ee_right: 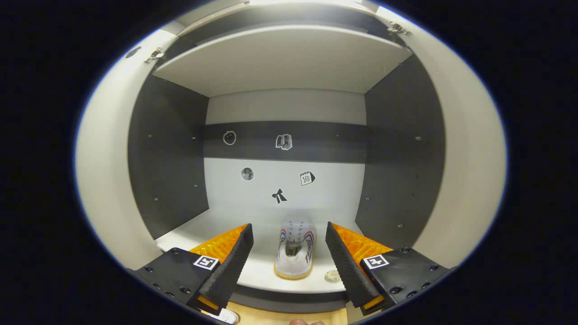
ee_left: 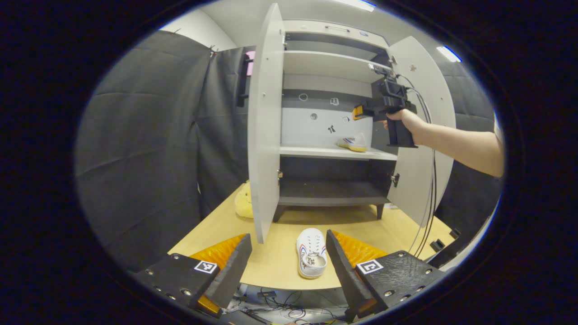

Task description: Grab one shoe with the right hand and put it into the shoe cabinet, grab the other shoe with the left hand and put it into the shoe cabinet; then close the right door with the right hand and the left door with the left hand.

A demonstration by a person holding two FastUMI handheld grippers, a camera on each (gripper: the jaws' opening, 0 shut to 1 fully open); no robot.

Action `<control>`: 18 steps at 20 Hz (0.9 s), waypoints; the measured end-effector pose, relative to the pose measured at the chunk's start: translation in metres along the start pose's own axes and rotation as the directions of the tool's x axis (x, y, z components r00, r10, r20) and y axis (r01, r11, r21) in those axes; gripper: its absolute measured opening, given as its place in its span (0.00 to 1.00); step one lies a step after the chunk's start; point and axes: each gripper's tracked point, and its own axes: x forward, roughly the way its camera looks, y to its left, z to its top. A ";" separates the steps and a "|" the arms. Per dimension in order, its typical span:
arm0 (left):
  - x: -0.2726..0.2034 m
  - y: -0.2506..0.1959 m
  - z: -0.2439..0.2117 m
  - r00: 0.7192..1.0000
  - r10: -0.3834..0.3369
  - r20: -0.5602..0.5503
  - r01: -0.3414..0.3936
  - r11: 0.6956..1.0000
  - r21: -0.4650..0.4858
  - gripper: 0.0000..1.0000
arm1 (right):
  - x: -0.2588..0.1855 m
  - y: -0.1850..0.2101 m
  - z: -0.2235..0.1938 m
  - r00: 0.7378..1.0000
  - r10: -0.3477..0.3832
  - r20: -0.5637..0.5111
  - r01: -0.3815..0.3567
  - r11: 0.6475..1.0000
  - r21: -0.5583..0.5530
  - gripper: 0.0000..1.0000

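Left gripper view: the left tool hangs wide open over the second shoe on the counter, due for grabbing next. Right gripper view: the right tool, wide and empty, faces the first shoe on the cabinet shelf at 12 o'clock.

We see both views evenly and brightly lit from above: in the left gripper view two ceiling lights glare white high over the left gripper, and in the right gripper view a blown-out patch sits at the top, above the shelf over the right gripper. Shadows stay soft, darkest in the cabinet's lowest compartment beyond the left fingers. Focus is sharp at centre, while straight edges bow toward the rims.
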 end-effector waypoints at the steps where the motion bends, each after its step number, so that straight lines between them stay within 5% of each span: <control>1: 0.009 -0.003 -0.005 1.000 -0.004 -0.009 0.005 1.000 0.027 0.93 | -0.021 0.003 -0.010 1.000 0.011 0.009 -0.011 1.000 0.002 0.97; 6: 0.059 -0.035 -0.044 0.990 -0.116 -0.078 0.120 0.991 0.053 0.95 | -0.105 -0.004 -0.085 0.999 0.012 -0.051 -0.011 1.000 0.026 1.00; 11: 0.107 -0.062 -0.077 0.968 -0.194 -0.158 0.203 0.978 0.045 0.95 | -0.160 -0.041 -0.145 0.985 -0.066 -0.157 0.066 0.998 -0.005 1.00; 18: 0.170 -0.054 -0.129 0.939 -0.169 -0.301 0.213 0.970 0.121 0.91 | -0.250 -0.042 -0.216 0.948 -0.075 -0.309 0.089 0.996 0.032 1.00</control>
